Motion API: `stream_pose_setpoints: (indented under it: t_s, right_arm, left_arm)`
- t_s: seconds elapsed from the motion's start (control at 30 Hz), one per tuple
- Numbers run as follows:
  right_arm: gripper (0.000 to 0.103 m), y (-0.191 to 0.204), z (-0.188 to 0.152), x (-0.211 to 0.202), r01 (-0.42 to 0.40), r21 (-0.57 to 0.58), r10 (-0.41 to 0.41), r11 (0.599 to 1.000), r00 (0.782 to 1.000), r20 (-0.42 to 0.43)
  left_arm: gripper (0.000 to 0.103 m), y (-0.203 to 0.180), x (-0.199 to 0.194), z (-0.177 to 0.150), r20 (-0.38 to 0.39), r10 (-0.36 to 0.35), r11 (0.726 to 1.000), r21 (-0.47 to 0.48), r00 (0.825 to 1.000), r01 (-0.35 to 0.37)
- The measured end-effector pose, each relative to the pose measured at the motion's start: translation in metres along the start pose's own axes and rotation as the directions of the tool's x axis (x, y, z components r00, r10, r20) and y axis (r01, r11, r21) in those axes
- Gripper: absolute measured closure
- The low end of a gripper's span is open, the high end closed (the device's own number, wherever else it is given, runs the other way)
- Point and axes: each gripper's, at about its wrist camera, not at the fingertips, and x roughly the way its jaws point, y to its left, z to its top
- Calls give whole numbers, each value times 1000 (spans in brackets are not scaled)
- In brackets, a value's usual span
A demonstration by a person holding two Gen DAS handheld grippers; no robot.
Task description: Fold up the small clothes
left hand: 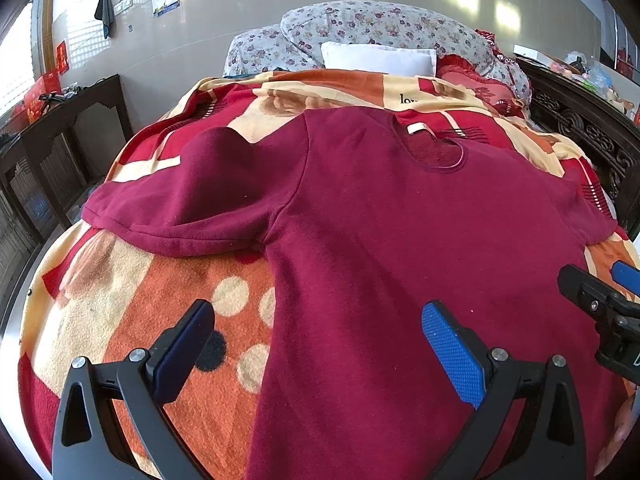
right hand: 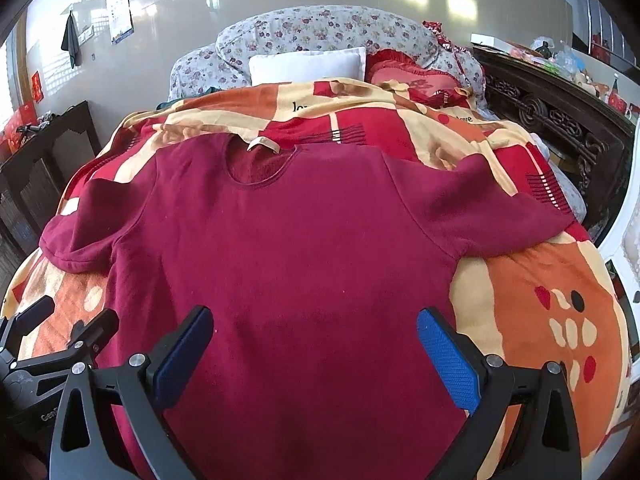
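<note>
A dark red short-sleeved shirt lies spread flat on a patterned blanket, neckline with a white label at the far end, both sleeves out to the sides. My left gripper hovers open over the shirt's lower left edge, one finger over the blanket, the other over the cloth. My right gripper hangs open above the shirt's lower middle, holding nothing. Each gripper shows at the edge of the other's view: the right gripper and the left gripper.
The orange, red and cream blanket covers a bed. A white pillow, floral bedding and a red cushion lie at the head. Dark wooden furniture stands left, a carved wooden rail right.
</note>
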Motion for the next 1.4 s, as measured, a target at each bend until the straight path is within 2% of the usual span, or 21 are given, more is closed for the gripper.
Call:
stream_pose_setpoints:
  t_s: [0.87, 1.4]
  right_arm:
    - [0, 14, 6, 16, 16, -19, -16, 1000, 999, -36]
    - [0, 26, 10, 34, -5, -9, 5, 1000, 998, -65]
  left_arm:
    - [0, 2, 8, 9, -4, -5, 1000, -26, 1000, 5]
    - [0, 26, 21, 13, -31, 1, 998, -65, 1000, -3]
